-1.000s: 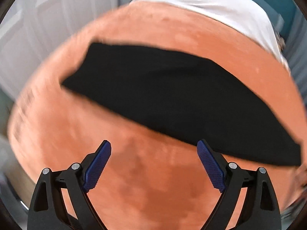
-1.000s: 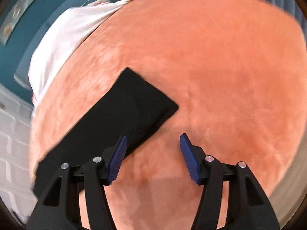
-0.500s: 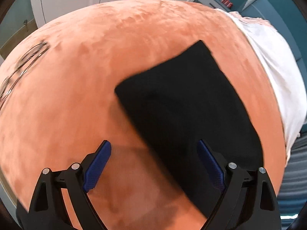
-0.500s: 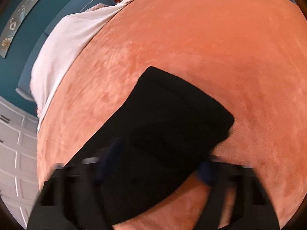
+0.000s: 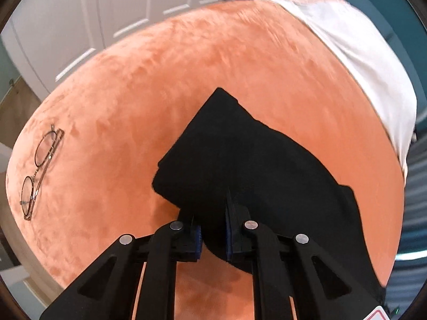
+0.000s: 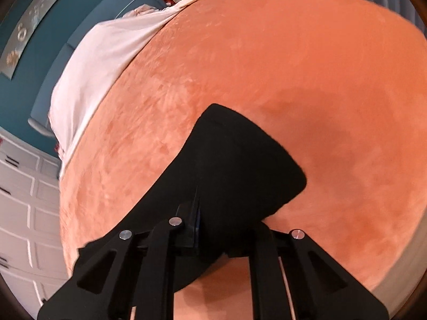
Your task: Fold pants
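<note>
Orange plush blanket (image 5: pixel 128 106): covers whole bed surface.
White sheet (image 5: pixel 360 48): along blanket's far edge.
Black pants (image 5: pixel 240 154): folded, mid-blanket, both near edges lifted.
Left gripper (image 5: pixel 213 236): jaws just closed, clamped on pants' edge.
Right gripper (image 6: pixel 213 229): jaws just closed, pinching pants' other end; right finger hidden by cloth.
Eyeglasses (image 5: pixel 40 170): on blanket, well apart from pants.

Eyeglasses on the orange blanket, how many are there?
1. The eyeglasses lie folded near the orange blanket's left edge in the left wrist view; the right wrist view shows none.
</note>
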Available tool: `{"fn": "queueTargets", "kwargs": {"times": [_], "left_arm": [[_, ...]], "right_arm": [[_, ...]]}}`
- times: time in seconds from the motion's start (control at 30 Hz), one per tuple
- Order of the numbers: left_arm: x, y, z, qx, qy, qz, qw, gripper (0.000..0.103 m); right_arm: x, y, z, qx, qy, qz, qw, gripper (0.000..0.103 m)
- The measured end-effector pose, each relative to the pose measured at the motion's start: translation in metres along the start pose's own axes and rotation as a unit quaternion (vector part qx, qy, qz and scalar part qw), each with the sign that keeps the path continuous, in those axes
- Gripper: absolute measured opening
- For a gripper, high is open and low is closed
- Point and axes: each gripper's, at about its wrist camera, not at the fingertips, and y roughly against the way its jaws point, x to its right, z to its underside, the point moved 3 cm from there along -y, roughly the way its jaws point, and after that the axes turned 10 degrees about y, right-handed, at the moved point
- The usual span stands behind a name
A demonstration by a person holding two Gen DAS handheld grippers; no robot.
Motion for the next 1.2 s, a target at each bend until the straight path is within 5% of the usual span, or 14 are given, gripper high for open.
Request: {"fn": "queueTargets", "kwargs": {"times": [0.13,0.27,0.37,0.5,0.63,0.8,0.9,0.93,0.97,1.0,1.1,1.17,1.2], "left_arm": [[-0.002,-0.019,0.030,0.007,-0.054,-0.082,0.9951,0.025],[-0.013,0.003,0.043,0.051,-0.030,-0.111,0.9921,0.044],[-0.010,0.038,0.055,0.103,-0.062,-0.126,0.9848,0.045],[0.012,0.079,0.084,0.160,-0.128,-0.115,0.9720,0.065],[0.035,0.092,0.119,0.160,-0.179,-0.079,0.9675,0.065],[0.058,0.086,0.162,0.136,-0.232,-0.053,0.9617,0.065],[0.061,0.081,0.181,0.136,-0.257,-0.053,0.9555,0.065],[0.061,0.079,0.185,0.133,-0.262,-0.051,0.9544,0.065],[0.061,0.077,0.186,0.130,-0.263,-0.050,0.9548,0.065],[0.060,0.076,0.188,0.127,-0.261,-0.047,0.9558,0.065],[0.059,0.073,0.193,0.125,-0.263,-0.040,0.9559,0.065],[0.061,0.069,0.199,0.123,-0.269,-0.041,0.9544,0.065],[0.064,0.066,0.201,0.120,-0.271,-0.040,0.9542,0.065]], "right_arm": [[0.029,-0.033,0.016,-0.057,0.001,0.035,0.998,0.011],[0.001,-0.019,0.020,-0.014,0.053,0.050,0.997,0.011],[-0.067,0.014,0.016,0.045,0.147,0.038,0.987,0.011],[-0.188,0.037,0.042,0.081,0.295,-0.012,0.952,0.011],[-0.295,0.006,0.106,0.034,0.375,-0.093,0.922,0.012],[-0.366,-0.065,0.198,-0.056,0.433,-0.116,0.892,0.013],[-0.378,-0.115,0.257,-0.127,0.482,-0.094,0.862,0.026],[-0.379,-0.111,0.265,-0.107,0.498,-0.090,0.856,0.037],[-0.383,-0.101,0.270,-0.089,0.515,-0.091,0.848,0.059],[-0.384,-0.093,0.272,-0.090,0.519,-0.096,0.845,0.067],[-0.368,-0.034,0.254,-0.054,0.481,-0.154,0.861,0.070],[-0.342,-0.017,0.229,-0.041,0.438,-0.138,0.887,0.071],[-0.315,-0.012,0.209,-0.039,0.396,-0.120,0.910,0.071]]}}
